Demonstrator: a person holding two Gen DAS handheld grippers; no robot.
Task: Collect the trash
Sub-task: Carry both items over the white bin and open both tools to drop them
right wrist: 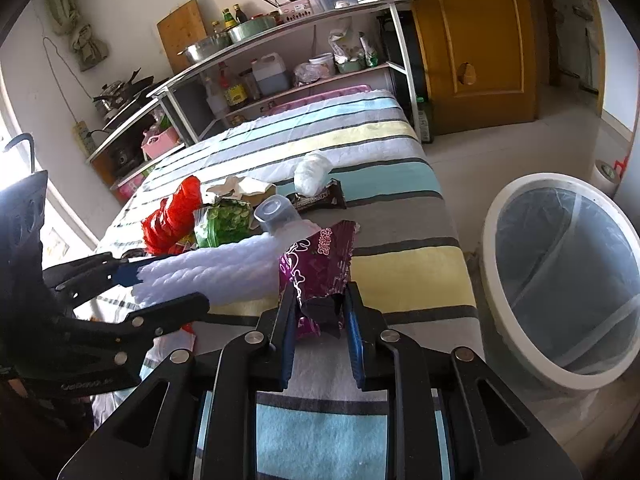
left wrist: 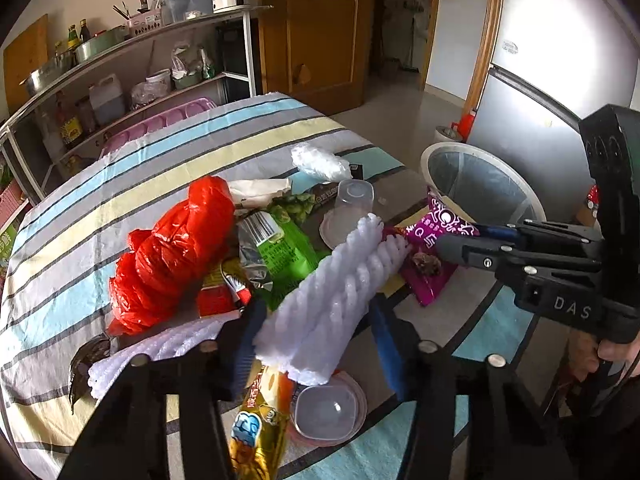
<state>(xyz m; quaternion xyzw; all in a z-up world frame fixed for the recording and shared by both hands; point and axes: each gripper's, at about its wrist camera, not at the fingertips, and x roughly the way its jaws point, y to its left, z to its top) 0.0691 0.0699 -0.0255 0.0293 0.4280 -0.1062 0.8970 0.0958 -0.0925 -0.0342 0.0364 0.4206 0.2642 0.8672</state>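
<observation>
Both wrist views (close, downward) share the table (left wrist: pixel 120 184).

In the right wrist view the striped table (right wrist: pixel 400 264) lies bare at centre right, open as far as the white bin (right wrist: pixel 520 320) at the right edge. Toward the upper left, a litter heap crowds the cloth: red bag (right wrist: pixel 172 216), green packet (right wrist: pixel 224 224), upturned cup (right wrist: pixel 272 212).
</observation>
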